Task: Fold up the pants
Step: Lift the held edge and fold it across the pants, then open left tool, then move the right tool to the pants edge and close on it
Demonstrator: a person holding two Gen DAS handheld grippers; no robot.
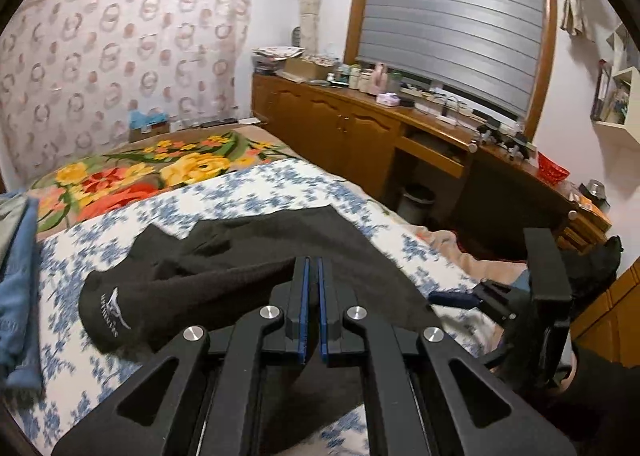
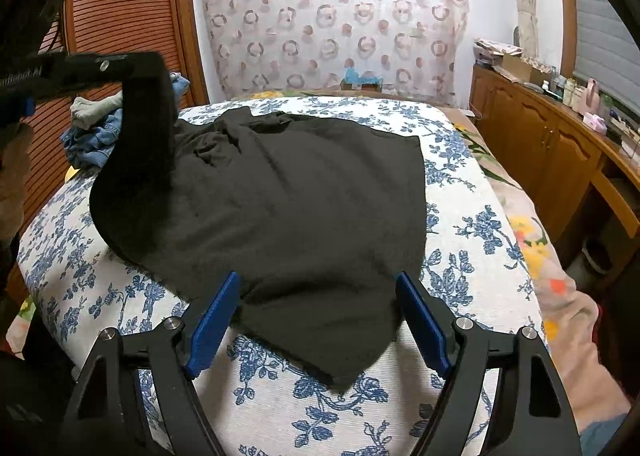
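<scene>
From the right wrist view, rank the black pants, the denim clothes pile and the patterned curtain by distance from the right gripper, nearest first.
1. black pants: a corner lies between the open fingers of the right gripper.
2. denim clothes pile: far left, at the bed's edge.
3. patterned curtain: on the back wall, beyond the bed.

Left clamped and raised, right spread wide and low.

My left gripper (image 1: 312, 276) has its blue pads (image 1: 305, 296) drawn nearly together with only a thin slit between them, and in the right wrist view it sits up at the left edge with dark cloth hanging from it. My right gripper (image 2: 318, 288) has its fingers (image 2: 216, 316) splayed far apart, angled outward and tilted down. From the left wrist view I can see it at the right edge, side-on.
</scene>
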